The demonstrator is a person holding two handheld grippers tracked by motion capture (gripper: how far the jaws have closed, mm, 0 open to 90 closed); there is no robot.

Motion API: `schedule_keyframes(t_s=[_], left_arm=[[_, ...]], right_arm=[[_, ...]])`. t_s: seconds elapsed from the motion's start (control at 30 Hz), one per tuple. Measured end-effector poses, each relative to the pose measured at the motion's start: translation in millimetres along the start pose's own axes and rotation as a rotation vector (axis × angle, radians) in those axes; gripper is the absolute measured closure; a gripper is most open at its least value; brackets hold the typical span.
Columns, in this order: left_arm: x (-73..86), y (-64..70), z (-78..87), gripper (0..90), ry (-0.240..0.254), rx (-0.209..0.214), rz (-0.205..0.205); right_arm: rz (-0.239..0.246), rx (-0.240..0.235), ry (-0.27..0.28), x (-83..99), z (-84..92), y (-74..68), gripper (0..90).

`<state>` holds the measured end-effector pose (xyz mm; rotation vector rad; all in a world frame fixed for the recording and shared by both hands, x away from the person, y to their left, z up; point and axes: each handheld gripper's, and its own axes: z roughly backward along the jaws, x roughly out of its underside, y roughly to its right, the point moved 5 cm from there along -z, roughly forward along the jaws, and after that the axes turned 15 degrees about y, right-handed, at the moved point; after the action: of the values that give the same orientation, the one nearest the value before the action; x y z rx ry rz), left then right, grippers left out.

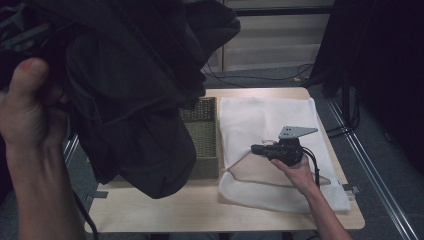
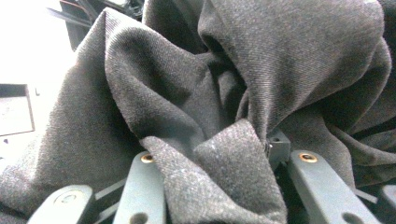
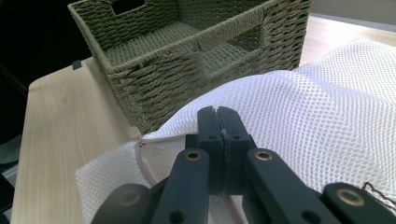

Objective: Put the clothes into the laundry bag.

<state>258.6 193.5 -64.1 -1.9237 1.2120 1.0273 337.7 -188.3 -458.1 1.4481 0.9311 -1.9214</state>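
Observation:
A dark grey garment (image 1: 135,95) hangs bunched in the air over the table's left side, close to the high view camera. My left gripper (image 2: 215,158) is shut on a thick fold of this garment (image 2: 187,93); cloth covers its tips. A hand (image 1: 27,115) holds that gripper up at the far left. A white mesh bag (image 1: 270,115) lies flat on the right half of the table. My right gripper (image 1: 254,148) is shut on the bag's left edge by the zip, lifting it slightly. In the right gripper view the jaws (image 3: 217,114) meet on the mesh bag (image 3: 327,107).
A green woven basket (image 1: 202,135) stands in the table's middle, just left of the bag, partly behind the garment; the same basket (image 3: 187,56) looks empty inside. The wooden table (image 1: 150,210) has bare room along its front edge. Cables lie on the floor beyond.

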Motion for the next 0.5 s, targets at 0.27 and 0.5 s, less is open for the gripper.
schedule_keyframes(t_s=[0.27,0.5], left_arm=[[15.5,24.3,0.8,63.4,-0.007,0.041,0.003],[44.6,42.9,1.7,63.3,-0.009,0.078,0.049]], right_arm=[[-0.001,-0.003,0.003,-0.2,-2.1,0.1,89.8],[0.001,-0.007,-0.008,0.2,-4.7,-1.7,89.8]])
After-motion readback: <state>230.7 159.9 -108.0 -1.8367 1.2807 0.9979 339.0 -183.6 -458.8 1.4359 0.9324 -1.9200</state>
